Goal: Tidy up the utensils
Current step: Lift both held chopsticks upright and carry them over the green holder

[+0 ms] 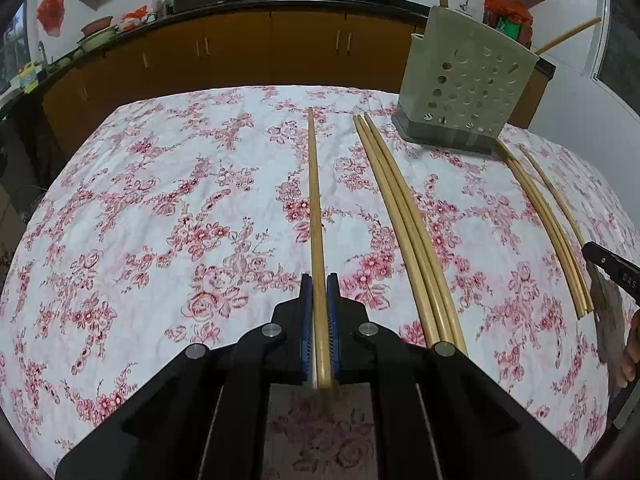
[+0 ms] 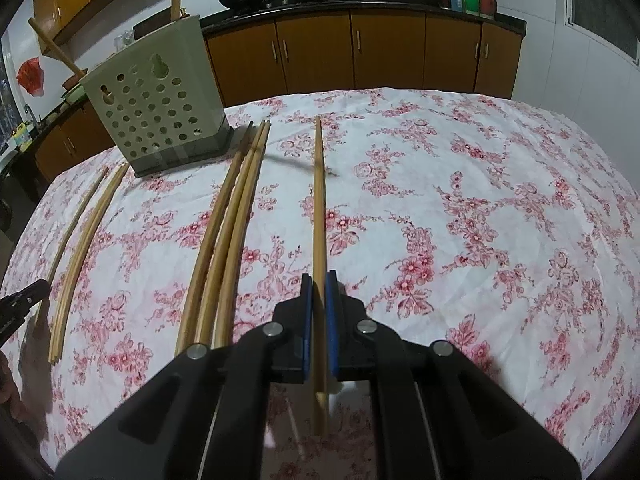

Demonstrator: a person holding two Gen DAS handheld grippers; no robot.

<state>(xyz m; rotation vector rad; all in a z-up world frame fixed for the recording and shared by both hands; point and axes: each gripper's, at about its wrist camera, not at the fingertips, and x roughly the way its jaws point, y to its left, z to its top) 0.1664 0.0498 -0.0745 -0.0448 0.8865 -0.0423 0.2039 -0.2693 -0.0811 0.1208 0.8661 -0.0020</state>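
My left gripper (image 1: 319, 280) is shut on a single wooden chopstick (image 1: 315, 208) that points away over the floral tablecloth. My right gripper (image 2: 319, 278) is shut on another single chopstick (image 2: 319, 200), also pointing away. A grey perforated utensil holder (image 1: 466, 84) stands at the far right in the left wrist view and at the far left in the right wrist view (image 2: 156, 108), with two chopsticks sticking out of it. A bundle of three chopsticks (image 1: 404, 216) lies beside the held one; it also shows in the right wrist view (image 2: 228, 236).
More chopsticks (image 1: 548, 220) lie right of the holder's base, seen at the left in the right wrist view (image 2: 84, 240). The other gripper's tip (image 1: 612, 268) shows at the right edge. Brown kitchen cabinets (image 2: 352, 52) and woks stand behind the table.
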